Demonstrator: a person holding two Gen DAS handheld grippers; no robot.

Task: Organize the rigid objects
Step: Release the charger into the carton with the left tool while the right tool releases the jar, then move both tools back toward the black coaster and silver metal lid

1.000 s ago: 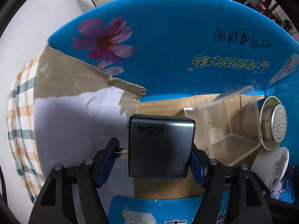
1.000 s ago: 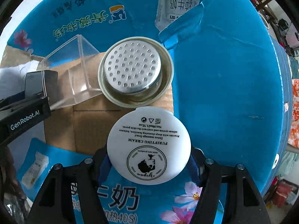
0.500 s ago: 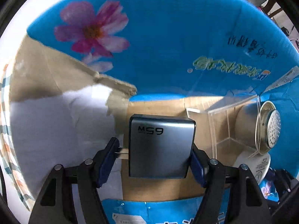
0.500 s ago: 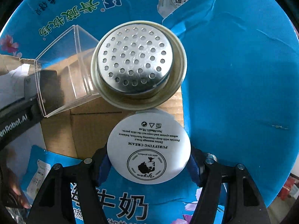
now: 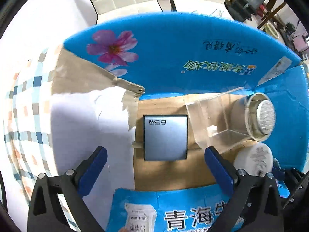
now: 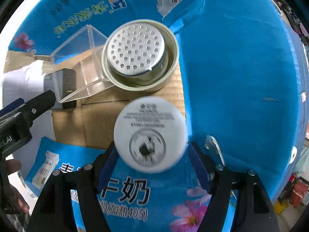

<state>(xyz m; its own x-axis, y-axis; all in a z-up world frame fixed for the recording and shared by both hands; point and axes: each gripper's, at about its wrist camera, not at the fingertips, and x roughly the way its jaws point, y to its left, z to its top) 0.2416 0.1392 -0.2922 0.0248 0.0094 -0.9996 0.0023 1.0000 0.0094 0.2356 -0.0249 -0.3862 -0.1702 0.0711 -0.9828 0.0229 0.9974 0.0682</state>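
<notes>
A grey 65W charger [image 5: 165,137] lies flat on the brown floor of the blue milk carton box [image 5: 173,44]. My left gripper [image 5: 156,164] stands open just behind it, fingers apart from its sides. Right of it lie a clear acrylic box [image 5: 218,119] on its side and a perforated metal strainer cup [image 5: 258,116]. In the right wrist view the white cream jar [image 6: 149,135] is blurred, just beyond the tips of my open right gripper [image 6: 152,148], in front of the strainer cup [image 6: 139,56] and the acrylic box [image 6: 81,58].
The box's blue flaps [image 6: 241,67] rise around the floor, with a torn cardboard flap [image 5: 87,77] and white paper [image 5: 87,125] at the left. A checked cloth [image 5: 23,116] lies outside the box. A hand [image 6: 11,174] holds the left tool.
My left gripper has opened, set the charger on the box floor and pulled back. The right gripper has let go of the cream jar, which now sits farther from the fingers.
</notes>
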